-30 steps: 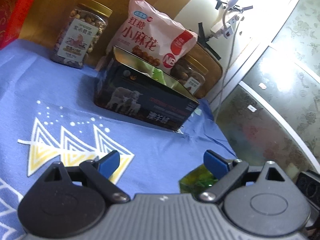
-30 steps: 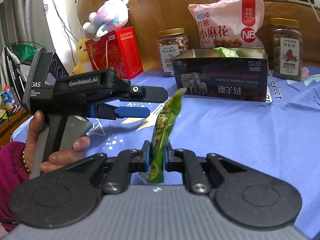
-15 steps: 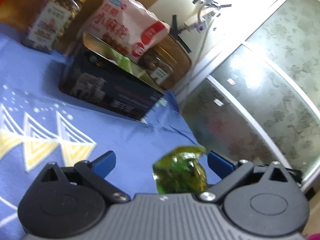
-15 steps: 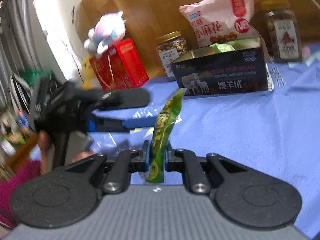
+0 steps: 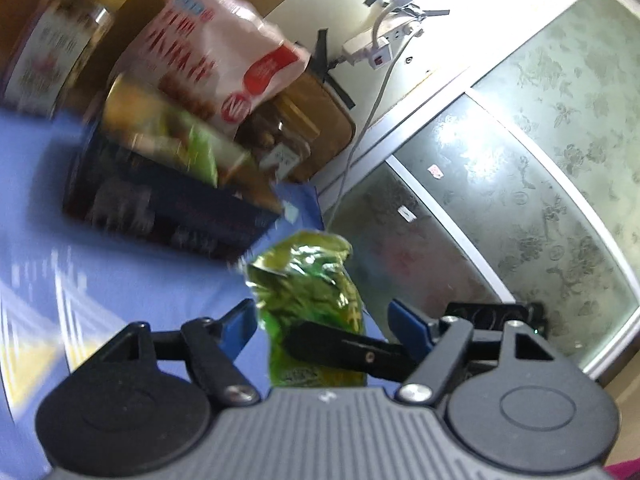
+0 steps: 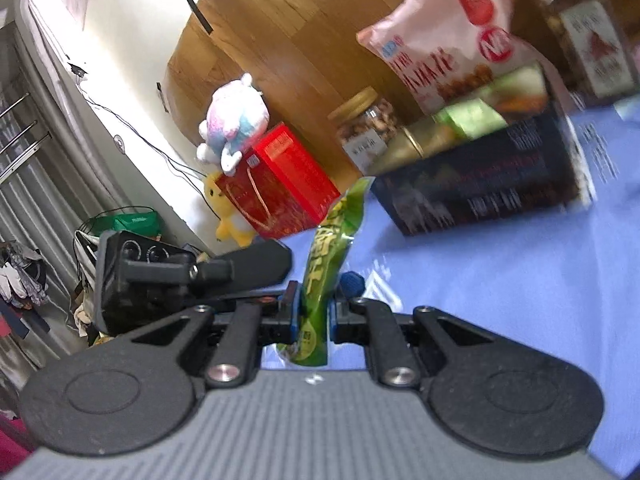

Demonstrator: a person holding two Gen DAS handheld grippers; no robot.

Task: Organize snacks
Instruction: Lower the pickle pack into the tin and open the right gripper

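A green snack packet (image 6: 320, 272) stands upright with my right gripper (image 6: 314, 312) shut on its lower part. In the left wrist view the same green packet (image 5: 308, 300) sits between the blue pads of my left gripper (image 5: 320, 322), whose jaws are closing; a gap still shows at the right pad. One black finger of the right gripper crosses the packet there. In the right wrist view the left gripper's fingers (image 6: 256, 260) reach in from the left beside the packet. A dark open tin box (image 6: 480, 196) (image 5: 168, 204) with green packets inside stands further back on the blue cloth (image 6: 500, 280).
Behind the tin stand a pink snack bag (image 6: 448, 40) (image 5: 224, 52) and nut jars (image 6: 368, 128) (image 6: 588, 40) (image 5: 52, 52). A red gift box (image 6: 280, 184) with a plush toy (image 6: 236, 120) stands at the back left. Glass sliding doors (image 5: 520, 160) lie past the cloth's right edge.
The green packet, held by the right gripper, has come in between the left gripper's pads. The left jaws have narrowed around it. Both views have tilted and moved closer to the tin.
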